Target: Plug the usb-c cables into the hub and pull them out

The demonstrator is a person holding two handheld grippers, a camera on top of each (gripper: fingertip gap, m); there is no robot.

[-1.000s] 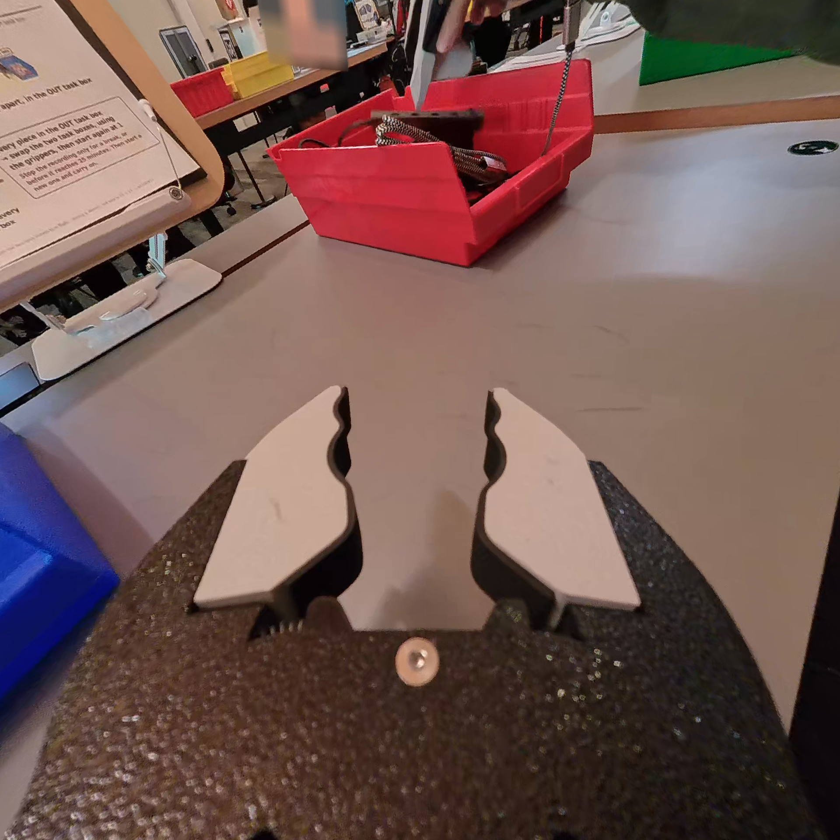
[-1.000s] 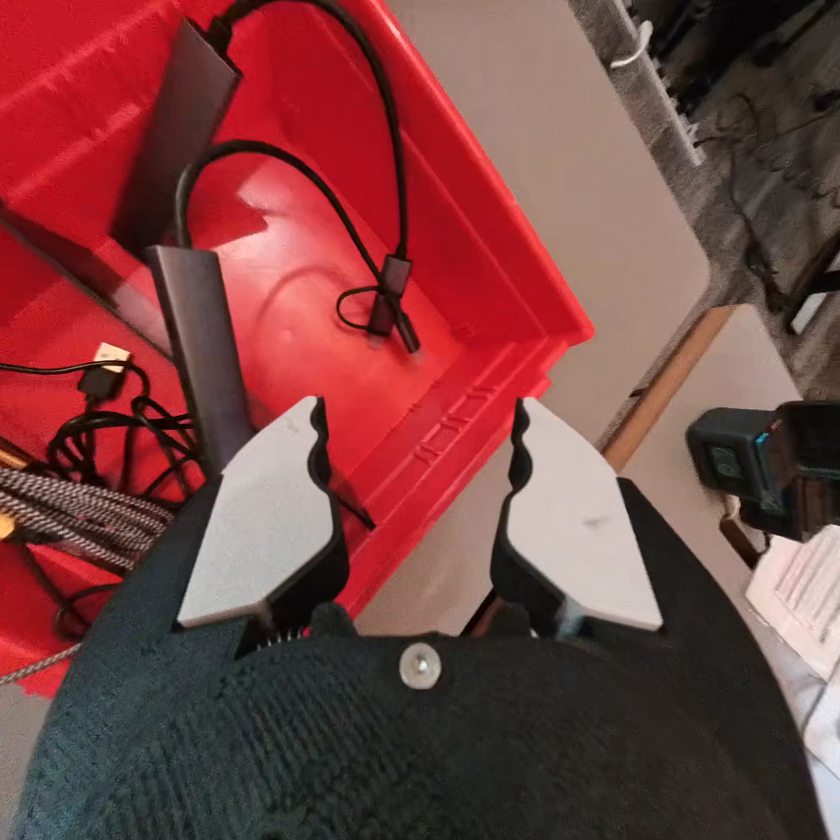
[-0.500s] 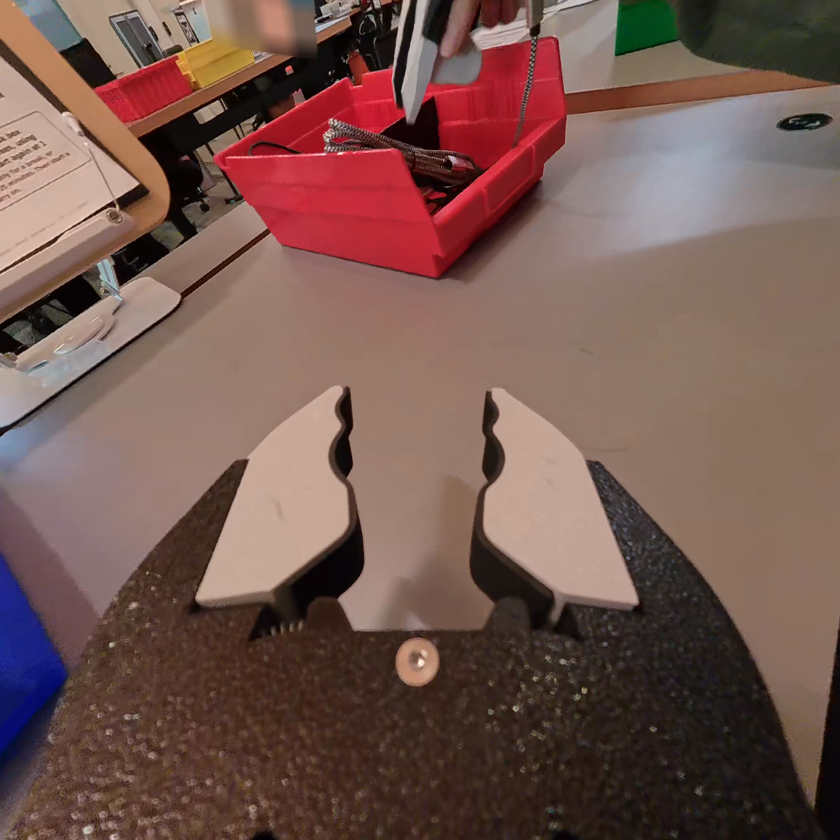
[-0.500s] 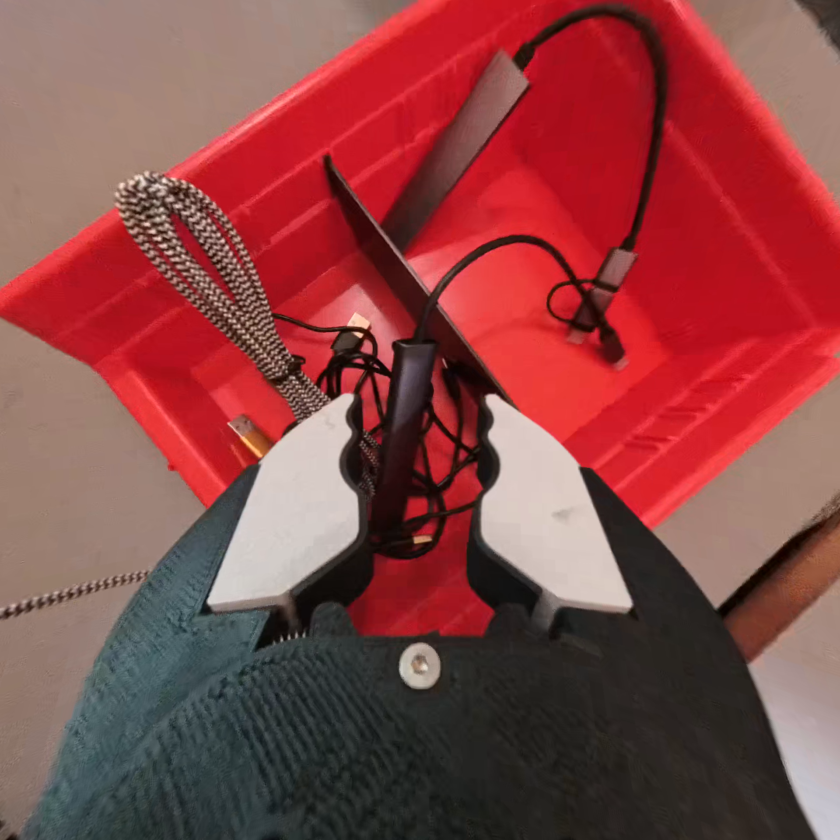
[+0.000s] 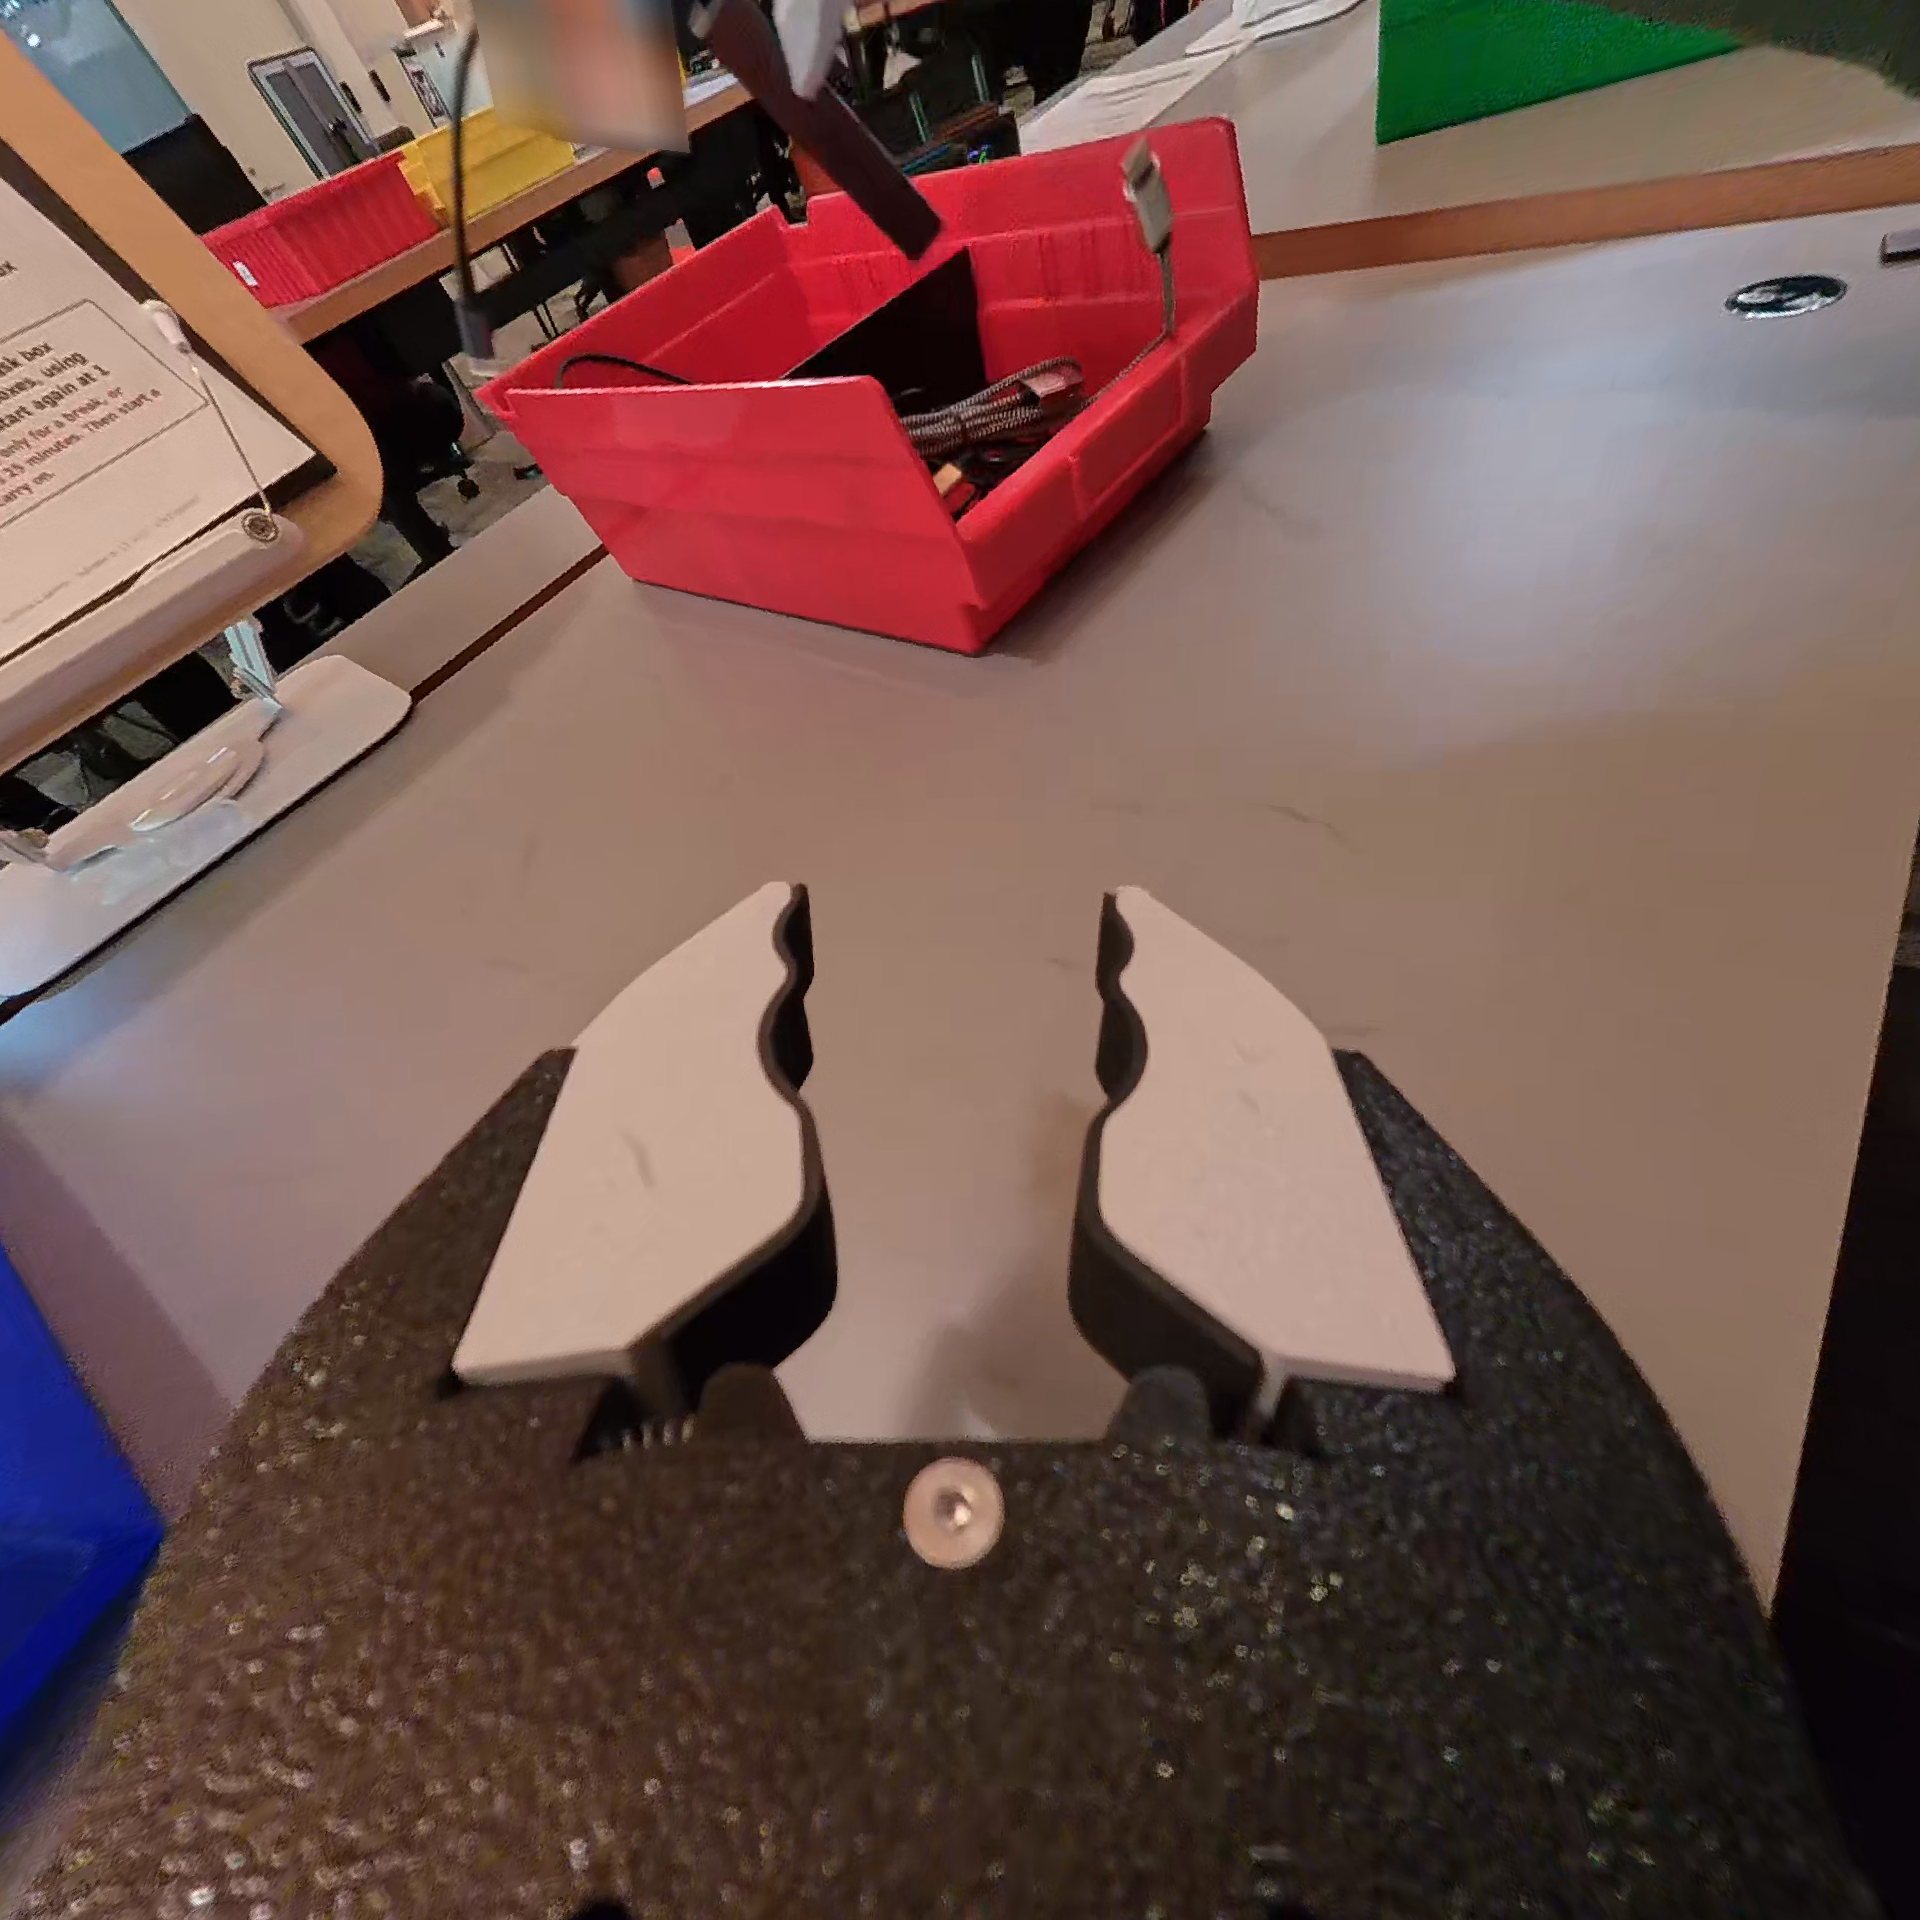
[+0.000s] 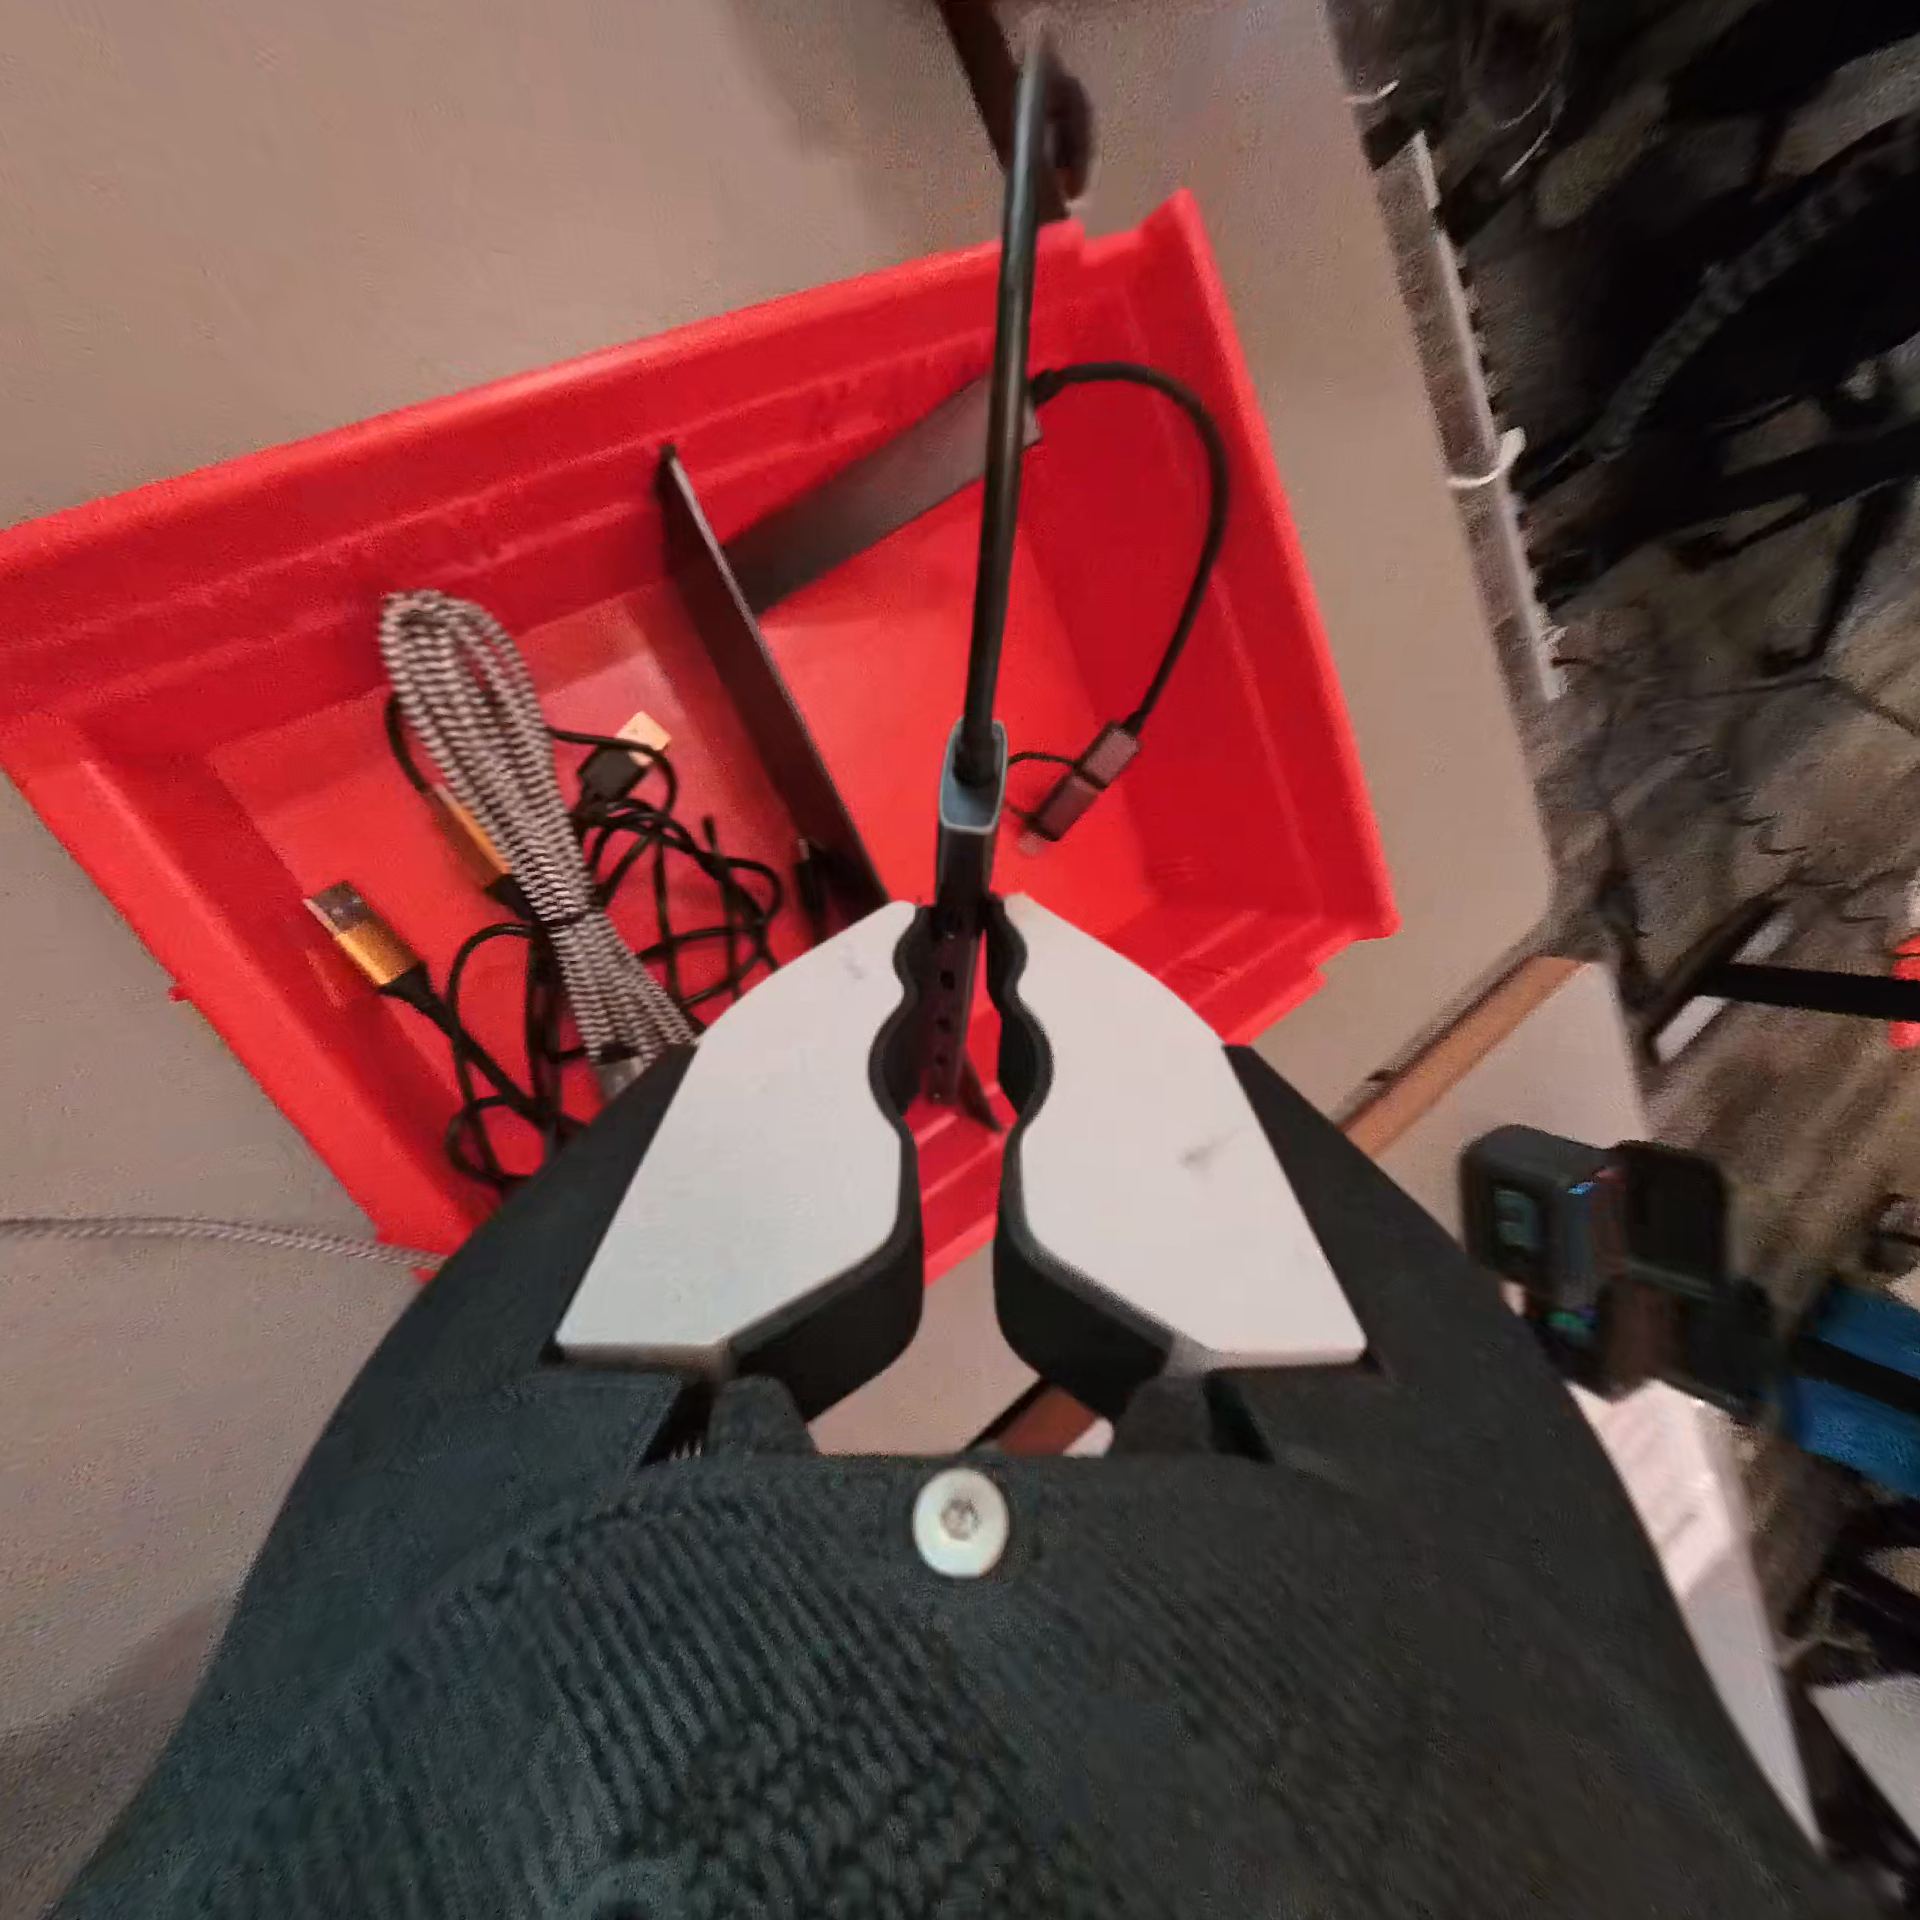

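My right gripper (image 6: 958, 914) is shut on a slim dark grey hub (image 6: 964, 831) and holds it lifted above the red bin (image 6: 1288, 665); the hub's black lead (image 6: 1003, 436) runs away from it. In the left wrist view the hub (image 5: 831, 166) hangs tilted above the bin (image 5: 790, 488). The bin holds a second hub (image 6: 883, 488) with its lead, a braided cable bundle (image 6: 488, 748), thin black cables (image 6: 665, 873) and a black divider (image 6: 758, 686). My left gripper (image 5: 951, 935) is open and empty, low over the grey table, well short of the bin.
A braided cable end (image 5: 1148, 208) hangs over the bin's far right wall. A document stand with a printed sheet (image 5: 125, 468) stands at the left, and a blue bin corner (image 5: 52, 1475) at the near left. A small camera (image 6: 1600, 1236) sits beside the table edge at the right. My hands' fingertips stand some 35 cm from each other.
My right gripper closed on the hub inside the bin and lifted it out. The left gripper stayed open and shifted slightly while its view turned.
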